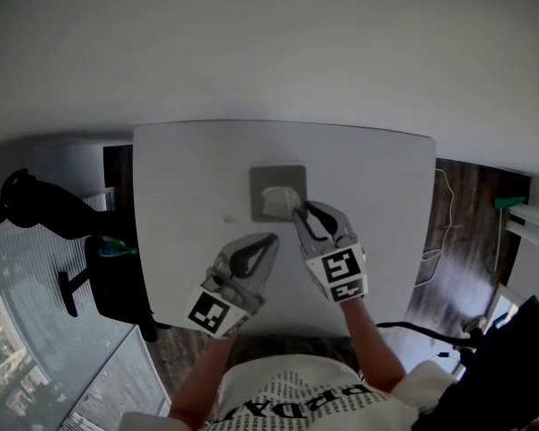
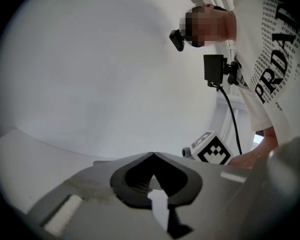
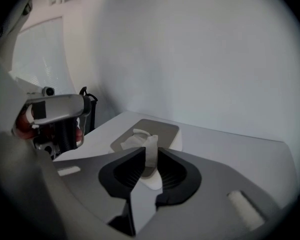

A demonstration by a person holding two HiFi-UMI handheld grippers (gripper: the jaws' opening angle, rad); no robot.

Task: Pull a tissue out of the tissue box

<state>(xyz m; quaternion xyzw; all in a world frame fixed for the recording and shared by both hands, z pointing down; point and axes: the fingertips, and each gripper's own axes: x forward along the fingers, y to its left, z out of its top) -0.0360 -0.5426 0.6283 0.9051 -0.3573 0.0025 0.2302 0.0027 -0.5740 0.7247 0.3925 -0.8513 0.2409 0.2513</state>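
Holds left gripper [image 1: 271,240] nearest, jaws shut and empty, above white table [image 1: 189,178] bearing grey-topped tissue box [image 1: 266,179] at centre, and poses right gripper [image 3: 150,153] with jaws slightly parted around upstanding tissue [image 3: 138,140].

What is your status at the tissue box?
Left gripper shut, empty. Right gripper open, jaws either side of the tissue standing up from the tissue box. Nothing in the way.

Tissue box [image 1: 278,185] on table [image 1: 189,178]; tissue [image 1: 277,199] in box top, between right claw [image 1: 299,211] tips; left claw [image 1: 271,239] nearer, leftward
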